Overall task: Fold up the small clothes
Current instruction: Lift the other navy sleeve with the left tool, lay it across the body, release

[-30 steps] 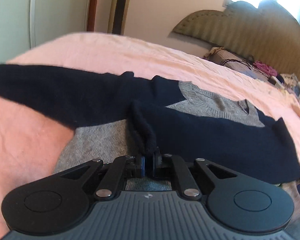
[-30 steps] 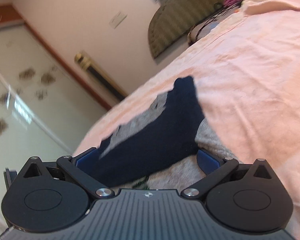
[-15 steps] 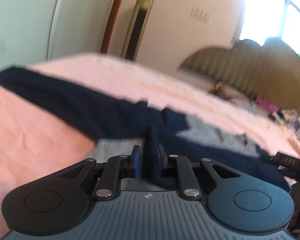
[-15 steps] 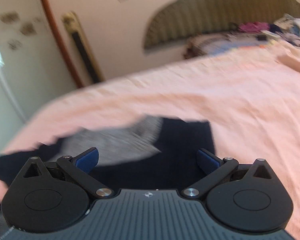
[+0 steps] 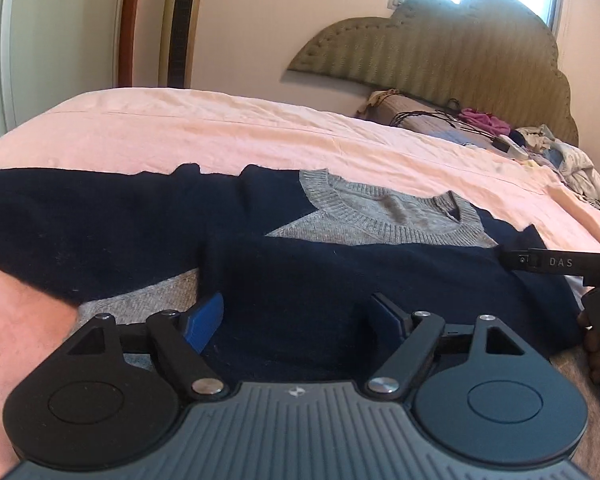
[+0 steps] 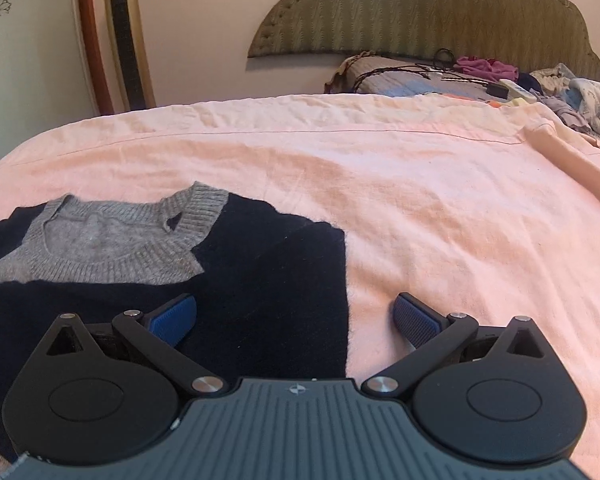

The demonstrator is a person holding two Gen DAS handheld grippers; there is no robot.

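Note:
A small navy and grey knit sweater [image 5: 340, 268] lies flat on the pink bed sheet [image 5: 260, 128]. One navy sleeve is folded across the chest; the other sleeve [image 5: 60, 224] stretches out to the left. My left gripper [image 5: 296, 316] is open and empty, low over the folded sleeve. In the right wrist view the sweater [image 6: 260, 264] lies at the left, grey collar [image 6: 112, 240] up. My right gripper [image 6: 296, 316] is open and empty over the sweater's right edge. The right gripper's body also shows in the left wrist view [image 5: 560, 264] at the sweater's right side.
A padded headboard [image 6: 420, 12] stands at the far end of the bed. A pillow with cables and a heap of loose clothes [image 6: 572, 96] lie at the back right. A tall gold fan [image 6: 128, 36] and a door frame stand by the wall on the left.
My left gripper has opened and let go of the navy sleeve, which now lies folded across the chest. My right gripper has swung level and sits over the sweater's right edge.

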